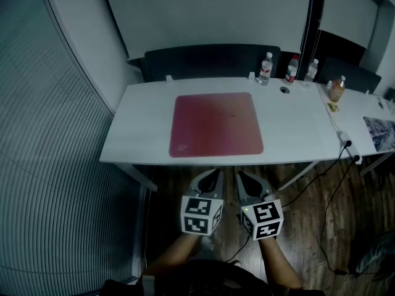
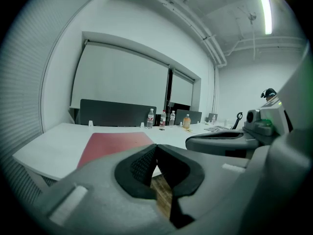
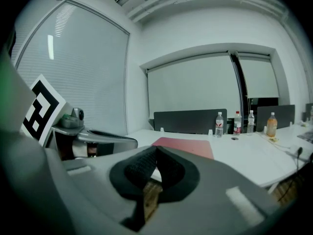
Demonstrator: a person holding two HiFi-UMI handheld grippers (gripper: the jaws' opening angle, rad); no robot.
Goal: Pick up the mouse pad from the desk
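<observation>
A square red mouse pad (image 1: 216, 124) lies flat in the middle of the white desk (image 1: 145, 113). It also shows as a red slab ahead in the left gripper view (image 2: 115, 143) and the right gripper view (image 3: 188, 145). My left gripper (image 1: 214, 172) and right gripper (image 1: 241, 175) hover side by side just short of the desk's near edge, both pointing at the pad. Both are shut with nothing between the jaws. Neither touches the pad or desk.
Three water bottles (image 1: 266, 68) and an orange drink bottle (image 1: 337, 89) stand along the desk's far edge by dark partition panels (image 1: 210, 60). A power strip (image 1: 349, 145) with cables hangs at the right end. A blind-covered wall (image 1: 43, 134) runs along the left; wooden floor lies below.
</observation>
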